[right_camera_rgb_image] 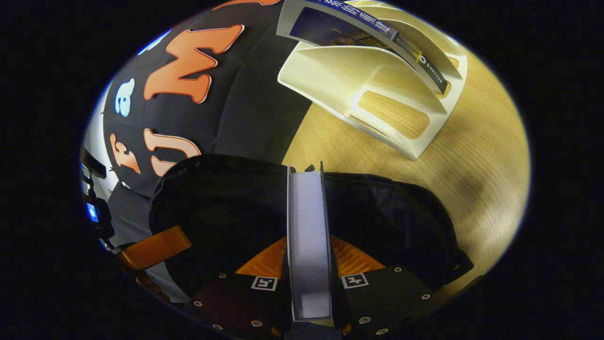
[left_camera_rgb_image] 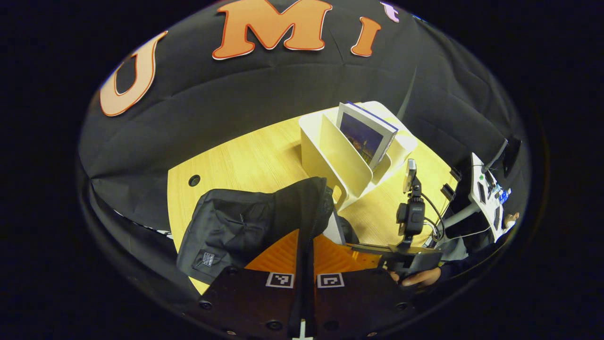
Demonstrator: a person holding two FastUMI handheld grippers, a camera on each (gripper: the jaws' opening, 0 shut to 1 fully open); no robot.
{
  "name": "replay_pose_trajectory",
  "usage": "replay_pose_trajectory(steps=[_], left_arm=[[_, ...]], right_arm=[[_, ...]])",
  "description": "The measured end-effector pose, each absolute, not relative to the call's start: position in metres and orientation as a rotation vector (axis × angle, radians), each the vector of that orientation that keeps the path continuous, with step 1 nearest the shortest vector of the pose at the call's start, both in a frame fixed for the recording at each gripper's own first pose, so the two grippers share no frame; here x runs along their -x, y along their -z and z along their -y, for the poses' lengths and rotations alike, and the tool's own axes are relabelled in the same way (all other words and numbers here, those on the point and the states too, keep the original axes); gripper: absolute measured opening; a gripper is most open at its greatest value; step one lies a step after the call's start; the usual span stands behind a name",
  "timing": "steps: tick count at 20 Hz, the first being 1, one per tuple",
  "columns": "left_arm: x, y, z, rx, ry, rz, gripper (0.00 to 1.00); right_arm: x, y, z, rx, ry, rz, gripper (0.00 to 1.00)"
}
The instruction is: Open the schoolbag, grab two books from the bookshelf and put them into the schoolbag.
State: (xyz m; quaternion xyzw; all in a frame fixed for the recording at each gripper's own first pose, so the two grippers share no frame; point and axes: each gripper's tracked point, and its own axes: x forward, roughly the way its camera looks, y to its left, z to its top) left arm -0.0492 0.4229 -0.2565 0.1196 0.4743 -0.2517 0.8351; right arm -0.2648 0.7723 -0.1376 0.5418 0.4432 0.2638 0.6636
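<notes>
The black schoolbag (left_camera_rgb_image: 236, 222) lies on the wooden table (left_camera_rgb_image: 236, 160), and my left gripper (left_camera_rgb_image: 306, 236) is shut on the raised edge of its opening. In the right gripper view the bag (right_camera_rgb_image: 226, 203) gapes open right below me. My right gripper (right_camera_rgb_image: 307, 241) is shut on a book (right_camera_rgb_image: 306, 212), held with its white page edge up and its far end over the bag's mouth. That gripper (left_camera_rgb_image: 377, 250) and the hand (left_camera_rgb_image: 420, 278) holding it sit to the right of the bag. The white bookshelf (left_camera_rgb_image: 344, 160) (right_camera_rgb_image: 377, 85) stands beyond, with another book (left_camera_rgb_image: 365, 134) (right_camera_rgb_image: 368, 28) leaning in it.
A small camera on a stand (left_camera_rgb_image: 410, 203) rises at the table's right side, with a white device on an arm (left_camera_rgb_image: 486, 198) farther right. A round cable hole (left_camera_rgb_image: 194, 180) sits in the tabletop at the left. The booth's black cloth closes the back.
</notes>
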Motion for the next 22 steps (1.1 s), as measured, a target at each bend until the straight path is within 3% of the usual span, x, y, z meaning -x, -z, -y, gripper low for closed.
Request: replay_pose_trajectory(steps=[5,7,11,12,13,14,16,22], left_arm=[[0.054,0.257,-0.422,-0.25,0.527,-1.013,0.04],[0.05,0.257,-0.425,-0.231,0.516,-1.015,0.04],[0.044,0.255,-0.433,-0.254,0.509,-0.997,0.04],[0.044,0.256,-0.43,-0.252,0.508,-1.0,0.04],[0.045,0.256,-0.429,-0.247,0.505,-0.999,0.04],[0.044,0.256,-0.428,-0.244,0.5,-1.001,0.04],[0.044,0.26,-0.43,-0.249,0.488,-1.006,0.04],[0.049,0.263,-0.425,-0.261,0.464,-1.012,0.04]], right_arm=[[0.279,0.138,-0.789,-1.193,-0.639,-1.055,0.37],[0.29,0.143,-0.792,-1.102,-0.667,-1.153,0.4],[0.314,0.165,-0.76,-0.845,-0.707,-1.277,0.6],[0.313,0.167,-0.751,-0.803,-0.712,-1.278,0.55],[0.316,0.157,-0.743,-0.767,-0.721,-1.287,0.77],[0.315,0.151,-0.735,-0.732,-0.734,-1.285,0.85],[0.306,0.141,-0.712,-0.643,-0.738,-1.253,0.93],[0.261,0.114,-0.622,-0.363,-0.679,-1.173,0.96]])
